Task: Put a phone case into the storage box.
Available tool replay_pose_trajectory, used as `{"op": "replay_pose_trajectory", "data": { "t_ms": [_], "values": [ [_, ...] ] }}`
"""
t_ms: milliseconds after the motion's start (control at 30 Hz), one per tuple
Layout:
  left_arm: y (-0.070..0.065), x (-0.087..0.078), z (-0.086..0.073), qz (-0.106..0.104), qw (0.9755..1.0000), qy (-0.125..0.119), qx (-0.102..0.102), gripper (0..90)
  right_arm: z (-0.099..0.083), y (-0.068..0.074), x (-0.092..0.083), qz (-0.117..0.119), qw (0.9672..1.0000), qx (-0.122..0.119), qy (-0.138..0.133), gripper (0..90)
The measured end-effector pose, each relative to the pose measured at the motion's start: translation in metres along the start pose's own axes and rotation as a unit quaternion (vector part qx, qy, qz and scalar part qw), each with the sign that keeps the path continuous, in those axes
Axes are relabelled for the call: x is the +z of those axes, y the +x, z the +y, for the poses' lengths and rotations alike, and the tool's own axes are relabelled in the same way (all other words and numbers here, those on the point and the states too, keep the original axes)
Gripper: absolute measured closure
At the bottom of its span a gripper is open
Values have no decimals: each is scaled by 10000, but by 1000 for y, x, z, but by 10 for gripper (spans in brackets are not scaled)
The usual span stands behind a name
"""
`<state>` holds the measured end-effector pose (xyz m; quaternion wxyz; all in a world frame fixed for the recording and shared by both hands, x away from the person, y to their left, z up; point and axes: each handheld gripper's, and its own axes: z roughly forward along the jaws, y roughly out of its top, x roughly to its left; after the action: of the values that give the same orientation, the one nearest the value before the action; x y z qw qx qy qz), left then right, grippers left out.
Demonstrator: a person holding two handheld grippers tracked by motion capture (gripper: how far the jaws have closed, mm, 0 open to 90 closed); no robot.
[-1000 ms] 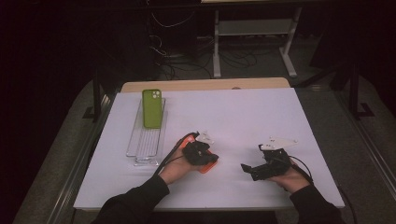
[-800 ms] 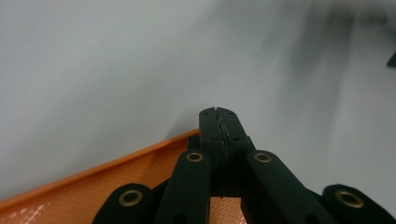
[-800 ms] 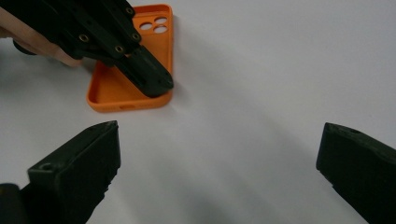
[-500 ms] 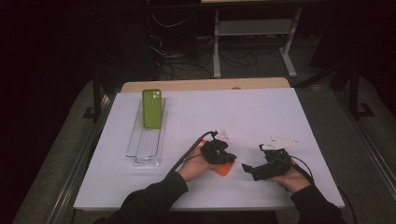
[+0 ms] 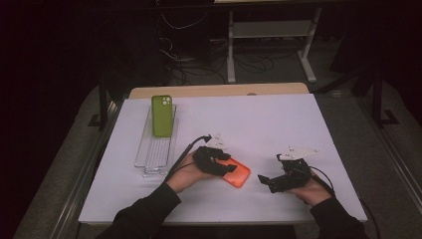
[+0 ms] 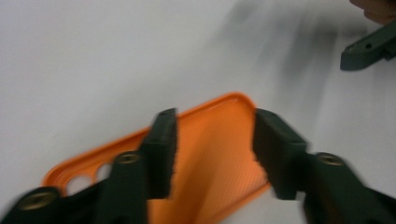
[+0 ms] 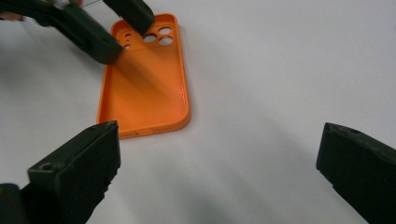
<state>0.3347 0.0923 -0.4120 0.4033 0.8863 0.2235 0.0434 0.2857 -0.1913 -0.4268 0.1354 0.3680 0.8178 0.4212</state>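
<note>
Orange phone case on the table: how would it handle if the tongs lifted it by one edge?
The orange phone case is an empty thin-walled shell, so probably light and somewhat bendy. Lying flat with its hollow up, it should slide rather than roll or tip.

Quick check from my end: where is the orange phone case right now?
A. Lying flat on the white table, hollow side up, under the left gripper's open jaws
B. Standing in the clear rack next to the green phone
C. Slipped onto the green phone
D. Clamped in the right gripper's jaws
A. The orange phone case lies flat on the white table, inside facing up; the left gripper is above it with jaws just opened and apart from it.
</note>
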Motion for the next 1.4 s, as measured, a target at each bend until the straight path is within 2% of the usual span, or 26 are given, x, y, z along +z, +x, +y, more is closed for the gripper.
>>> {"op": "replay_pose_trajectory", "data": {
  "t_ms": [33,67,167,200,300,433,600,633,700,900,1067,1267,1400],
  "values": [
    [1,-4,-3,26,10000,0,-5,378,0,0,0,9,10000,20,8,0],
    [3,-9,-5,60,9999,64,92,324,0,0,0,11,10000,27,12,0],
    [5,-21,-12,17,10000,12,-43,193,0,0,0,7,10000,85,38,0],
    [7,-26,-14,26,10000,45,-2,157,0,0,0,17,9999,94,44,0],
    [10,-35,-22,98,9999,-44,-108,75,1,-1,-1,4,9999,105,76,0],
    [12,-41,-27,-34,9999,-98,-85,6,4,1,-1,27,9997,150,165,0],
    [13,-49,-29,-83,9998,-156,-23,0,18,10,3,88,9996,13,264,0],
    [13,-50,-30,-105,9998,-176,-62,0,20,12,6,122,9994,-34,319,0],
    [15,-51,-30,-172,9996,-201,-66,0,26,18,11,128,9988,-79,473,0],
    [19,-54,-30,-153,9996,-232,-109,0,39,29,35,217,9961,-243,823,0],
    [22,-55,-29,-157,9995,-263,-114,0,49,35,52,327,9946,-322,934,0],
    [24,-55,-30,-168,9992,-265,-241,0,58,41,67,359,9926,-372,1103,0],
    [23,-56,-30,-163,9994,-244,-161,0,61,46,78,363,9913,-422,1195,0]
  ]
}}
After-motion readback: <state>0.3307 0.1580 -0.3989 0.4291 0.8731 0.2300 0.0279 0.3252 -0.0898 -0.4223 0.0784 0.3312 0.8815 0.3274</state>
